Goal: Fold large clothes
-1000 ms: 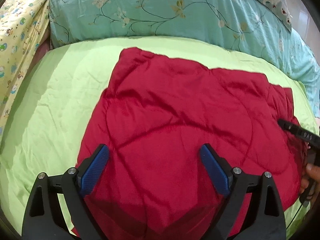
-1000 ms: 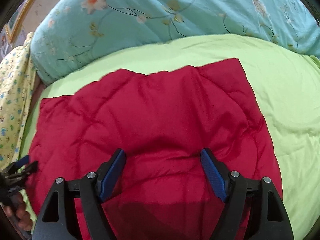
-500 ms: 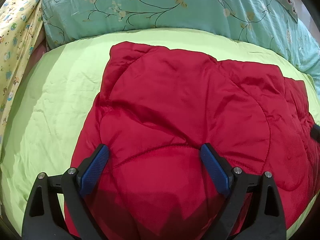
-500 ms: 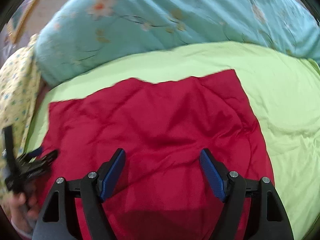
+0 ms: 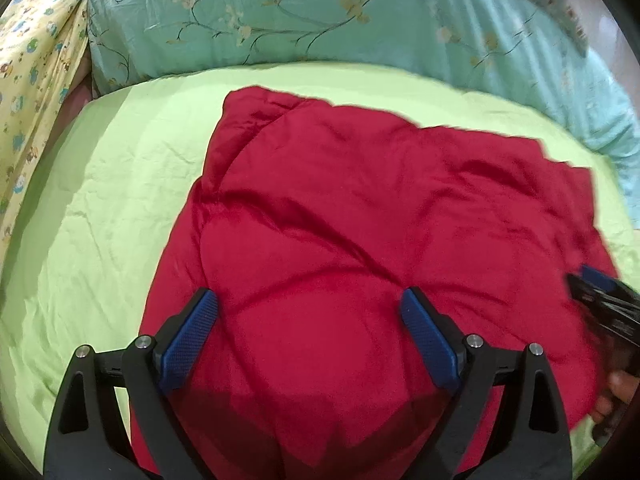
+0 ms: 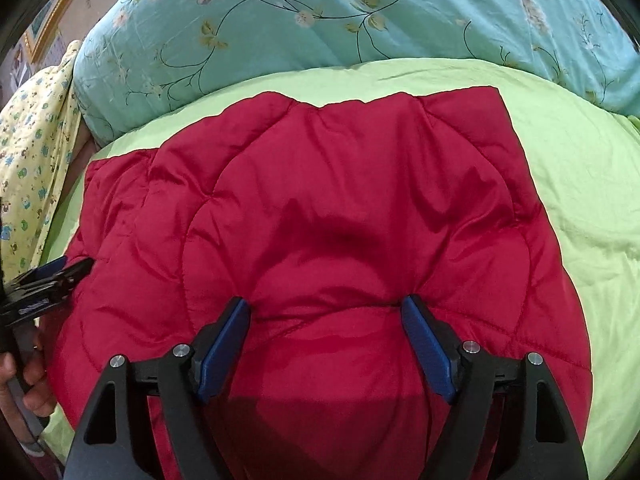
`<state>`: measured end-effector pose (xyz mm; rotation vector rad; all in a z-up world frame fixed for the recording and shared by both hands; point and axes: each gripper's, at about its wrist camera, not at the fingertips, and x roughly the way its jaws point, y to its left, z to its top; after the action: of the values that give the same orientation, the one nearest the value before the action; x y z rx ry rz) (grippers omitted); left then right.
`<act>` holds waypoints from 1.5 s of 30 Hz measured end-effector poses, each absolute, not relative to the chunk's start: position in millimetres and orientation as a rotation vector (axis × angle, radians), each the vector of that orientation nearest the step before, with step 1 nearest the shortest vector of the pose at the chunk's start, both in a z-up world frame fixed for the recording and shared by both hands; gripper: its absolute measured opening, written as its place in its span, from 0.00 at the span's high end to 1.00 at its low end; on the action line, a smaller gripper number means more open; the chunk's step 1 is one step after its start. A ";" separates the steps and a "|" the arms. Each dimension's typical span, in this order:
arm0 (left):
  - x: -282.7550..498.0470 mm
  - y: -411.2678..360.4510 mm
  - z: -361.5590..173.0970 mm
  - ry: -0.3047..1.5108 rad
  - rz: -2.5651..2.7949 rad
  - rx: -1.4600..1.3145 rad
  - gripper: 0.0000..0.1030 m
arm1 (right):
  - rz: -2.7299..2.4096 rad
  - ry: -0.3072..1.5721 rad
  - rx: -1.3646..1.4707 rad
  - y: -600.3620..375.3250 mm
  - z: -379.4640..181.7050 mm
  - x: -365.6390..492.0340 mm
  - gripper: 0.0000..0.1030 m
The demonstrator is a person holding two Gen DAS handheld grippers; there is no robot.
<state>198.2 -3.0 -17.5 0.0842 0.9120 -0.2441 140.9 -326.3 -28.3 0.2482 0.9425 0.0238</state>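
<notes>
A red quilted garment (image 5: 360,220) lies folded into a rough rectangle on the light green bedsheet (image 5: 100,208). My left gripper (image 5: 308,300) hovers open over the garment's near left part, with only fabric beneath its blue pads (image 5: 188,340). My right gripper (image 6: 326,304) is open too, and its fingertips dent the red garment (image 6: 340,200) near its front middle, with puckered fabric between them. Each gripper shows in the other's view: the right gripper (image 5: 600,292) at the right edge, the left gripper (image 6: 56,276) at the left edge, both held by hands.
A teal floral duvet (image 6: 320,20) is piled along the far side of the bed. A yellow patterned cloth (image 5: 36,80) hangs at the far left. The green bedsheet (image 6: 592,200) is bare to the right of the garment.
The right gripper has come down onto the garment, so its tips now dent the fabric. It has come back into the left wrist view at the right edge. Both jaws stay wide.
</notes>
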 end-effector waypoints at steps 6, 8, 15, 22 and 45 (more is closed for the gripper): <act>153.0 -4.7 -12.1 0.913 -0.318 0.077 0.09 | 0.019 0.935 0.258 -325.9 -26.7 139.7 0.23; 150.2 -9.0 -20.8 0.920 -0.297 0.114 0.08 | 0.015 0.934 0.266 -326.0 -18.5 135.8 0.24; 151.8 -15.4 -25.7 0.919 -0.279 0.137 0.08 | 0.014 0.900 0.200 -315.8 9.3 88.4 0.24; 157.9 -14.0 -37.6 0.914 -0.272 0.144 0.00 | 0.000 0.911 0.223 -323.6 -25.8 93.2 0.22; 166.1 -15.1 -39.4 0.930 -0.256 0.153 0.00 | -0.022 0.889 0.246 -323.7 -24.6 81.5 0.22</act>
<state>166.1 -15.1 -39.4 0.1534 0.9298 -0.2560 81.5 -323.7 -24.6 0.2464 0.8894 -0.0219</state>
